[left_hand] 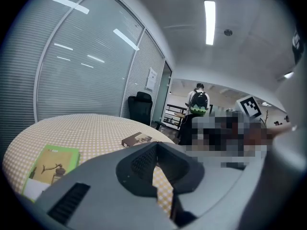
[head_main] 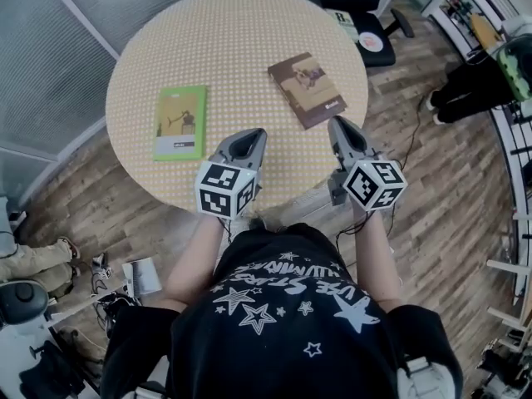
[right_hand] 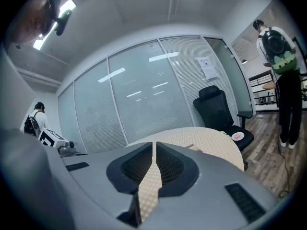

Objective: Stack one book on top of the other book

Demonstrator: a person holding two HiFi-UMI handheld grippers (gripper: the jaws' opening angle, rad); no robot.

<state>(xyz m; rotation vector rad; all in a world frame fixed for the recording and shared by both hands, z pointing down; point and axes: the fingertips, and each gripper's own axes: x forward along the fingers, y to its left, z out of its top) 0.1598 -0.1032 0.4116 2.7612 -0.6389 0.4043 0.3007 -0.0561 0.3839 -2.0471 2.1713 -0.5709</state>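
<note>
Clenched, empty jaws on the left gripper (head_main: 249,136) and right gripper (head_main: 340,124) faced the books: brown book (head_main: 307,90) just ahead of the right jaws, green book (head_main: 180,121) ahead-left of the left. Unopened, they might shove a book along the worktop (head_main: 233,32).

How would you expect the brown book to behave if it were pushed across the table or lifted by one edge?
The brown book looks thin and lies flat, so it would probably slide rather than tip or roll. It looks like a slim paperback, so lifted by one edge it may sag or fan open.
</note>
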